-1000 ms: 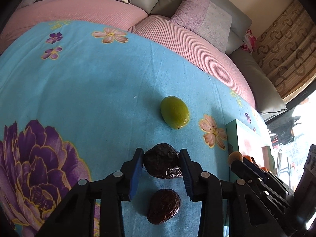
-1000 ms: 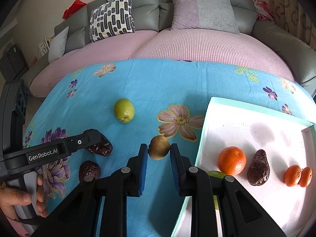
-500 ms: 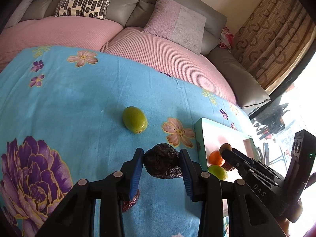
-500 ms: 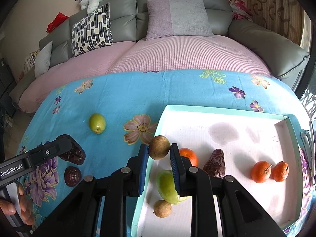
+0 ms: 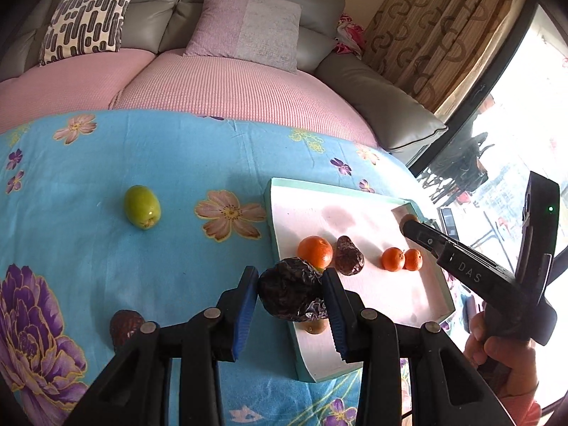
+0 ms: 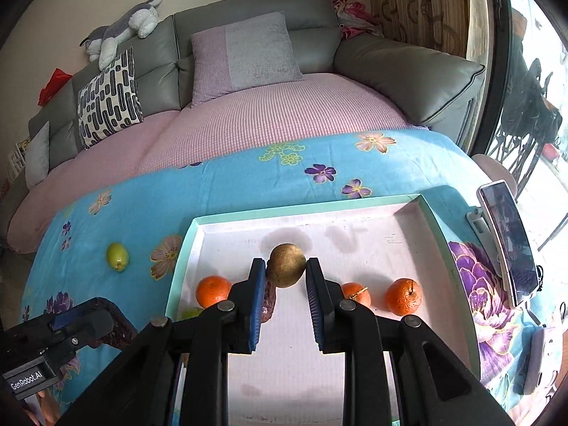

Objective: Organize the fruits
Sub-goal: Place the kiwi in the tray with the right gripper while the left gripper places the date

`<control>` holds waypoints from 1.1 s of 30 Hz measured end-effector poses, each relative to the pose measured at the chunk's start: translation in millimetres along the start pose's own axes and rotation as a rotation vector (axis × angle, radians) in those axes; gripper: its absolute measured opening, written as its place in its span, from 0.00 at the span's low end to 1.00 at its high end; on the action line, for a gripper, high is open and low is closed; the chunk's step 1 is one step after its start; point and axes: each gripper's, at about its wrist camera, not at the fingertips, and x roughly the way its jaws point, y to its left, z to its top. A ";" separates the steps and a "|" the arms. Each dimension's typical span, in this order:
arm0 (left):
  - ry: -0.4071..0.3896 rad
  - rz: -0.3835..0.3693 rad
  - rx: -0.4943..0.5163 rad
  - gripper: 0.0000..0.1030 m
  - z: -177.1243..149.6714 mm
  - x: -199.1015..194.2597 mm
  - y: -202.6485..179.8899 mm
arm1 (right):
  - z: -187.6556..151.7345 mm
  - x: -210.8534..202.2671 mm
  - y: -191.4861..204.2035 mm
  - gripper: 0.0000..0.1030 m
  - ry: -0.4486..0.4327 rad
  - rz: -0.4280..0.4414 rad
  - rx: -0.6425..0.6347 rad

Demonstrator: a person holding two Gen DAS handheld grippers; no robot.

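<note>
My left gripper [image 5: 289, 294] is shut on a dark wrinkled fruit [image 5: 289, 289], held above the near left rim of the white tray [image 5: 284, 220]. A second dark fruit [image 5: 124, 325] and a green fruit [image 5: 142, 207] lie on the blue flowered cloth. My right gripper [image 6: 285, 273] is shut on a round brown fruit [image 6: 287, 265] over the middle of the tray [image 6: 301, 208]. In the tray lie a large orange [image 6: 213, 291], two smaller oranges [image 6: 403, 296], a dark fruit [image 5: 349, 255] and a small brown fruit [image 5: 314, 326].
A phone on a stand [image 6: 507, 238] stands just past the tray's right side. A grey sofa with pink covers and a purple cushion [image 6: 248, 53] lies behind the cloth. A hand [image 5: 497, 348] holds the right gripper's handle. The tray's near right floor is bare.
Both grippers moved right. The right one carried the brown fruit from the cloth to over the tray's middle. The left one brought the dark fruit up to the tray's left rim.
</note>
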 end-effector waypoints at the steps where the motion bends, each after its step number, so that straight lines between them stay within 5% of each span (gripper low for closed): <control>1: 0.010 -0.008 0.015 0.38 -2.0 3.0 -7.5 | 0.0 -2.7 -5.6 0.24 -0.004 -0.005 0.013; 11: 0.107 -0.036 0.138 0.38 -23.9 32.7 -60.0 | -8.3 -10.5 -34.3 0.24 0.016 -0.038 0.032; 33: 0.200 0.016 0.166 0.38 -41.2 66.8 -64.9 | -44.8 44.0 -57.5 0.24 0.239 -0.072 0.028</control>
